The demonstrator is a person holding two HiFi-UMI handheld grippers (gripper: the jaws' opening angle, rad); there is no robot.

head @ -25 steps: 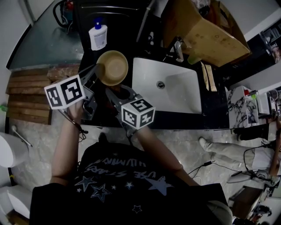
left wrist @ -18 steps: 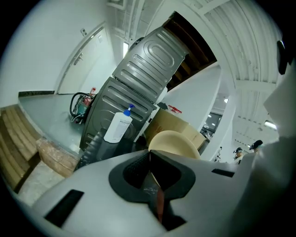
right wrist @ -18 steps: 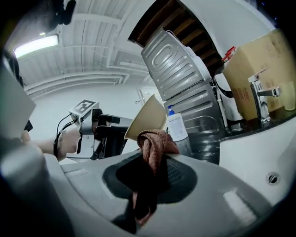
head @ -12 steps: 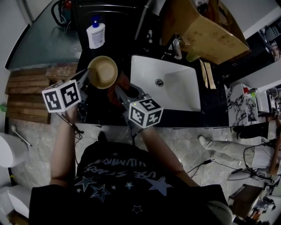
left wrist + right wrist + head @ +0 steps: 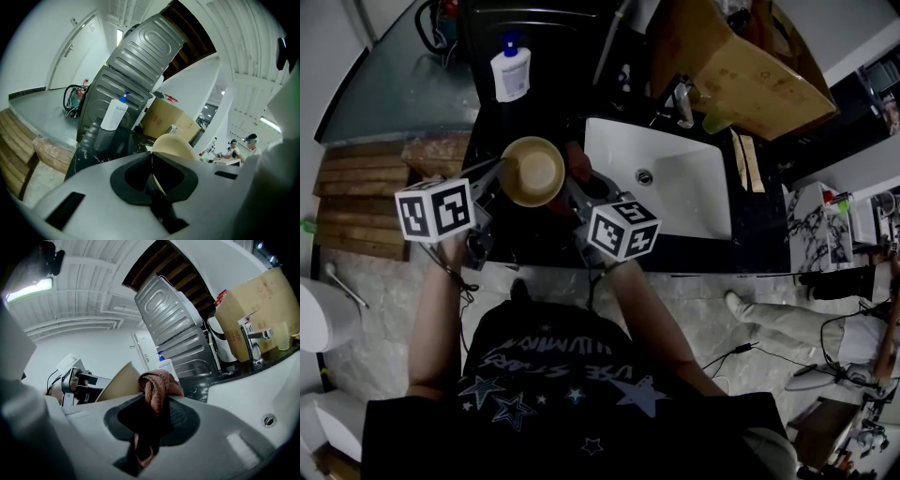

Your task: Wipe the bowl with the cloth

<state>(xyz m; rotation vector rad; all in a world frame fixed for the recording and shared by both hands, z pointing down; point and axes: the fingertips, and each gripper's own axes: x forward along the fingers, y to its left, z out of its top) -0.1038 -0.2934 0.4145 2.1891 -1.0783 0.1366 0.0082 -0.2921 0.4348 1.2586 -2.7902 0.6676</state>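
The tan bowl [image 5: 532,172] hangs over the black counter, just left of the sink. My left gripper [image 5: 500,170] is shut on its left rim. In the left gripper view the bowl [image 5: 174,142] shows edge-on, its rim pinched between the jaws of the left gripper [image 5: 151,164]. My right gripper [image 5: 578,187] is shut on a bunched reddish-brown cloth [image 5: 575,161], which sits against the bowl's right side. In the right gripper view the cloth [image 5: 157,382] bulges out of the right gripper [image 5: 152,399], with the bowl [image 5: 118,381] just left of it.
A white sink basin [image 5: 675,192] with a faucet [image 5: 682,103] lies to the right. A pump bottle [image 5: 510,73] stands at the back of the black counter [image 5: 534,234], a cardboard box [image 5: 741,66] behind the sink. Wooden slats [image 5: 356,206] lie to the left. A person's legs [image 5: 769,323] are at right.
The bowl has come down the picture toward me with the left gripper. The right gripper has moved right and up, bringing the cloth against the bowl's right side.
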